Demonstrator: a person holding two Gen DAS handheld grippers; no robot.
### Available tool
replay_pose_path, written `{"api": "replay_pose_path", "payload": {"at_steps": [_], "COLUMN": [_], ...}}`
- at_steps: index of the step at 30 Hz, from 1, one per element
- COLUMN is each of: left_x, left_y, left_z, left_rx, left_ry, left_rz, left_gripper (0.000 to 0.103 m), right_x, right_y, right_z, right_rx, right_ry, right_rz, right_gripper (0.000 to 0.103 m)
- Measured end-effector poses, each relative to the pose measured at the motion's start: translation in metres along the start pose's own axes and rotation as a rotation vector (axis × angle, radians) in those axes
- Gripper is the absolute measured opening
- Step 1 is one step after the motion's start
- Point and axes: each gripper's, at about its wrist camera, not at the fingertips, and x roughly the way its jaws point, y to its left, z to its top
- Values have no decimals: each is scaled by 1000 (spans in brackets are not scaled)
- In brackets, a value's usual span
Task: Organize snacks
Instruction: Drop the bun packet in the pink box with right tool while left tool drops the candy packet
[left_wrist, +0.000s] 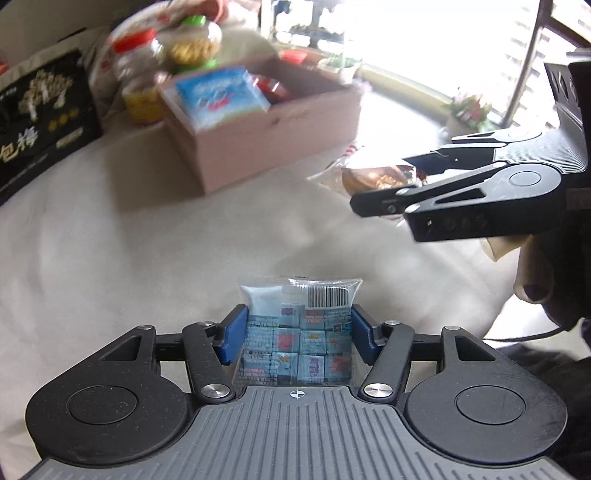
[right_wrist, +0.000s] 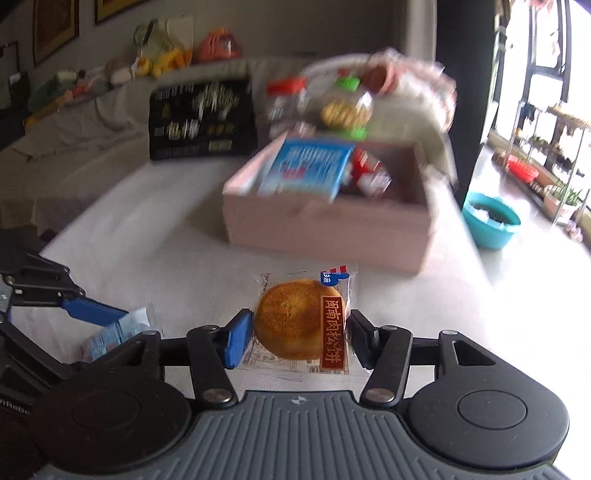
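The left gripper (left_wrist: 299, 334) squeezes a clear bag of small blue candies (left_wrist: 300, 325), bottom middle. The right gripper (right_wrist: 300, 338) pinches a round golden cake in clear wrap (right_wrist: 295, 321). Slippery wrap could slide out before the pink box (right_wrist: 325, 225), upper middle.

Wrapped round pastry (right_wrist: 299, 321) between the right hand-held gripper (right_wrist: 300, 338) fingers: red vertical label with gold characters 闽南肉松饼; blue tab at the wrapper's top corner has white characters, too small to read; black box (left_wrist: 42, 122) at left of left wrist view: large white characters 包梅, rest blurred; candy packet (left_wrist: 299, 332) in the left hand-held gripper (left_wrist: 299, 339): barcode sticker on top, digits unreadable, fine print on the side illegible; blue packet (right_wrist: 308, 168) in pink box (right_wrist: 325, 229): print blurred.
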Motion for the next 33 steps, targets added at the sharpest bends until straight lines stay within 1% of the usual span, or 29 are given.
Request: {"api": "replay_pose_path", "payload": {"at_steps": [3,6,8,10,13,15,17,21,24,25,26,28,30,31,33], "left_x": [-20,-32,-30,-18,8,29,51,91,114,117,117,107,99,93,83], "left_y": [-8,-14,-14,-11,-6,-2,6,30,51,59,65,73,79,84,90], "left_z": [25,63,92,121,150,163,169,171,174,173,171,165,160,158,156], "left_rx": [29,69,65,38,15,9,-5,-53,-107,-136,-158,-182,-193,-208,-257], "left_ry": [-88,-200,-262,-290,-302,-284,-256,-202,-180,-185,-205,-259,-289,-305,-327], "left_rz": [12,70,87,84,90,93,93,89,73,59,52,46,24,-4,-29], "left_gripper": [65,65,65,65,65,65,65,65,65,67,67,68,67,67,67], "right_x": [-38,-63,-68,-62,-39,-18,4,55,93,106,118,133,135,133,122], "right_y": [-13,-29,-41,-52,-68,-77,-84,-96,-103,-105,-106,-104,-98,-94,-89], "right_z": [28,66,92,114,141,153,161,167,170,172,173,173,172,172,170], "right_rx": [-10,0,9,20,41,55,72,128,200,225,244,267,247,235,210], "right_ry": [-114,-218,-260,-271,-241,-212,-176,-90,-31,-4,20,42,29,18,-13], "right_rz": [-34,-66,-74,-100,-122,-131,-128,-81,-20,8,28,39,10,-10,-55], "right_gripper": [56,56,56,56,56,56,56,56,56,58,61,64,68,70,71]}}
